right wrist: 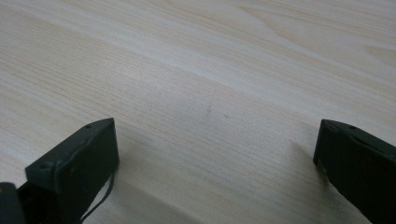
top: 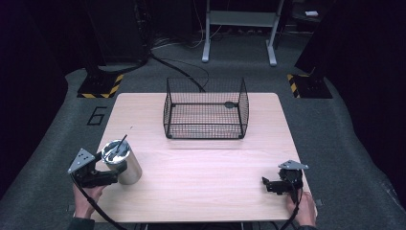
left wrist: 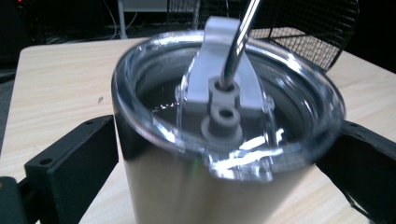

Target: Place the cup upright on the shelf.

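Tumbler (top: pixel 123 163) sits between left claw (top: pixel 113 173) jaws, grip unconfirmed; right claw (top: pixel 266 184) released. Risk: steel wall slips, straw (top: pixel 120 143) tips it.

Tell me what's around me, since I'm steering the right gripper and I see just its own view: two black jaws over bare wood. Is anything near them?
Observer: No. In the high view the right gripper sits open at the table's near right corner, nothing between its jaws.
Operator: Where's the other one?
Observer: The left gripper is across the table at the near left, its jaws either side of a steel tumbler.
Operator: Does the tumbler have a lid?
Observer: Yes, a clear lid with a metal straw through it.
Operator: Anything farther back?
Observer: A black wire basket at the far middle of the table.
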Demonstrator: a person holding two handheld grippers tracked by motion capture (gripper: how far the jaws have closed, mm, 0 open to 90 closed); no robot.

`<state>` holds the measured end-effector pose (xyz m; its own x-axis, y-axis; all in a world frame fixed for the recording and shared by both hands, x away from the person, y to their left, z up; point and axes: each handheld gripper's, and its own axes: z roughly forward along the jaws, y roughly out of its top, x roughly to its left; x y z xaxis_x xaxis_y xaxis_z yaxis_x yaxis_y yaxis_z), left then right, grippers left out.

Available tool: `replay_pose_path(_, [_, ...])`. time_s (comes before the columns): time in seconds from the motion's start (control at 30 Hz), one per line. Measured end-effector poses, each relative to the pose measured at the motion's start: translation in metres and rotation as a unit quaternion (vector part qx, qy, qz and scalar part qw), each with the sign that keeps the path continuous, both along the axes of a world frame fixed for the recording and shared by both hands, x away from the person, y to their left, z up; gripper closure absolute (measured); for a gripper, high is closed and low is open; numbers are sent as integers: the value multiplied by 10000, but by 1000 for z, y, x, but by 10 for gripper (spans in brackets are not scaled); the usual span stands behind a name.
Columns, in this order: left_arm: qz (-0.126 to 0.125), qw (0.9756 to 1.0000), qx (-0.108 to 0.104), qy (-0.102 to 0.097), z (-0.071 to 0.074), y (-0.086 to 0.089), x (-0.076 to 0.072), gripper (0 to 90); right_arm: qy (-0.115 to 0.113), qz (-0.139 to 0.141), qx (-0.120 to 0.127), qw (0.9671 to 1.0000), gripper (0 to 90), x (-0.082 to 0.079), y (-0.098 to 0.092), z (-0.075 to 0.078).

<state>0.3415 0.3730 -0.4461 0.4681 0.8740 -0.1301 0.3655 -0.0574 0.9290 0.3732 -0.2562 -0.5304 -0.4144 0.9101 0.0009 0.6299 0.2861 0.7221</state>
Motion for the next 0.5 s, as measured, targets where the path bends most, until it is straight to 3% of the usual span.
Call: replay_pose_path(0.5, [102, 9997, -128, -190, -2, -9, 15, 0, 29, -11, 1, 10000, 0, 0, 0, 0])
